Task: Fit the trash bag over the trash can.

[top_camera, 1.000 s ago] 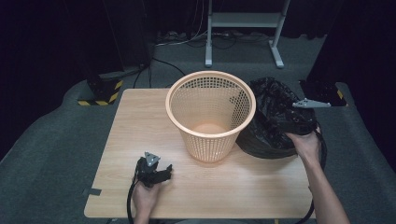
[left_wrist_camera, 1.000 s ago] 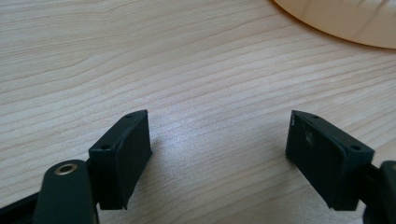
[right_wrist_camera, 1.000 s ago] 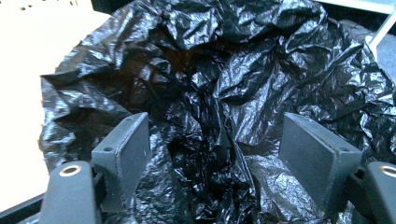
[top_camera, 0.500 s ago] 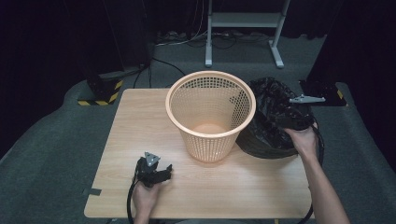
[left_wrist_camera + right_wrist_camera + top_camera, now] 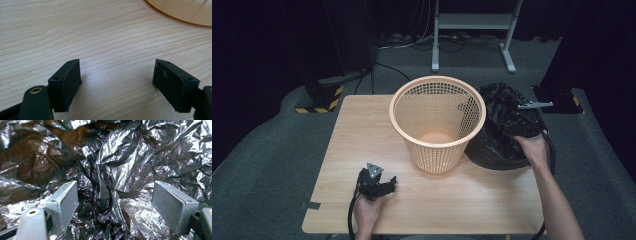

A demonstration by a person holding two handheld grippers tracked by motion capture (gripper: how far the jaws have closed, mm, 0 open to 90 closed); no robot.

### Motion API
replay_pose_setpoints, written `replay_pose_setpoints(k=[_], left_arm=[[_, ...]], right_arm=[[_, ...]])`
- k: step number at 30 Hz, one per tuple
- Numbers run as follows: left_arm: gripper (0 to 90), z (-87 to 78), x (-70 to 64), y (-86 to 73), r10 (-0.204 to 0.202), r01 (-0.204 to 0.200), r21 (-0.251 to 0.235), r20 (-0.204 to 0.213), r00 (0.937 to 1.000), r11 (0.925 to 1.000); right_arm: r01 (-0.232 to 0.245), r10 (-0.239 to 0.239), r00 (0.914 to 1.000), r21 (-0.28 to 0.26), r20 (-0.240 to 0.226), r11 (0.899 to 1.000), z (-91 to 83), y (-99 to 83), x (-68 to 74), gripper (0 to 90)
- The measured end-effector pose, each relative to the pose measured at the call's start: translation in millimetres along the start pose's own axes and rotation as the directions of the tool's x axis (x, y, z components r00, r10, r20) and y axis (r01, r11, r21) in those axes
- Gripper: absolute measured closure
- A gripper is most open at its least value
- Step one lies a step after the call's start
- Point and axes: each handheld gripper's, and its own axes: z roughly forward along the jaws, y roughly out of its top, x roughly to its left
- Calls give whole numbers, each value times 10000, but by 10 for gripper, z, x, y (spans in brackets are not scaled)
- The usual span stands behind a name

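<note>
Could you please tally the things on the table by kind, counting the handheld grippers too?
Basket, orange mesh: 1
Bag, black crumpled plastic: 1
Grippers, both with jaws apart: 2, the left gripper and the right gripper
Total: 4

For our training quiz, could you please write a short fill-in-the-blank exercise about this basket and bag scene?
1. The orange basket stands upright on the ____ table.
2. The crumpled bag beside the basket is ____ in colour.
3. The right tongs, aimed at the bag, have their jaws ____.
4. The left tongs hold ____.

Missing words: wooden; black; open; nothing
</note>
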Motion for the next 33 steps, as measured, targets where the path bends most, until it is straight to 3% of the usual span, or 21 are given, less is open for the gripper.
replay_pose_setpoints(k=[19, 33], left_arm=[[230, -1, 0, 0, -5, 5, -3, -18, 10000, 10000], [231, -1, 0, 0, -4, 4, -1, -19, 10000, 10000]], right_arm=[[83, -64, 9998, 970, -200, 9952, 322, -29, 14, 195], [11, 28, 9998, 1934, -200, 9811, 539, -93, 11, 196]])
